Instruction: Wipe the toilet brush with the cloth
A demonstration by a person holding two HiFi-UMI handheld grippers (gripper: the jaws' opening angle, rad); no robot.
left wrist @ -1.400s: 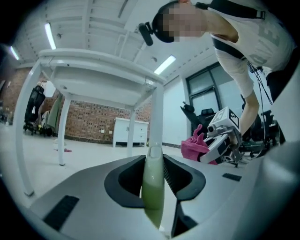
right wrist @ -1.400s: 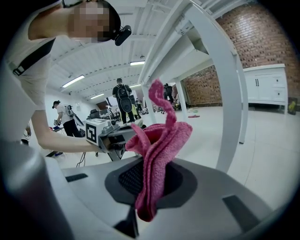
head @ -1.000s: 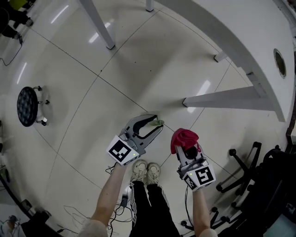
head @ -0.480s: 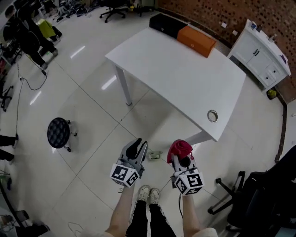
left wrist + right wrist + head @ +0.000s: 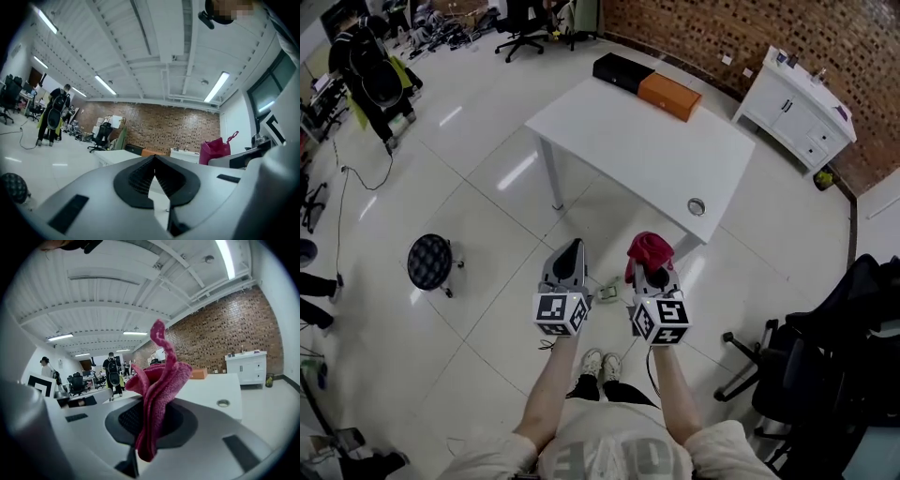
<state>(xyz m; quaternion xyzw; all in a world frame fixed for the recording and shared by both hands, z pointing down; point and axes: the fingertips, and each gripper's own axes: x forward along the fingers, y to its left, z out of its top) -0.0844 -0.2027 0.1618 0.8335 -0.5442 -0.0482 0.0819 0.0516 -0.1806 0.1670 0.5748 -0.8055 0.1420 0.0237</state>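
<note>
My right gripper (image 5: 652,264) is shut on a pink cloth (image 5: 650,247), which stands up bunched between its jaws (image 5: 150,420); in the right gripper view the cloth (image 5: 159,380) fills the middle. My left gripper (image 5: 572,249) is held beside it at the same height. It is shut and empty, its pads meeting at the tips (image 5: 153,158). A small green and white object (image 5: 607,293) lies on the floor tiles between and below the two grippers. I cannot tell what it is, and no toilet brush is plainly in view.
A white table (image 5: 619,131) stands ahead, carrying an orange box (image 5: 670,96) and a black box (image 5: 622,68). A white cabinet (image 5: 797,108) stands against the brick wall. A round black stool (image 5: 428,262) is at the left and black office chairs (image 5: 825,356) at the right. A person (image 5: 366,70) stands far left.
Both grippers have risen from near the floor, and the view now takes in the whole table. The left jaws, open around the green object before, have shut; the object lies on the floor.
</note>
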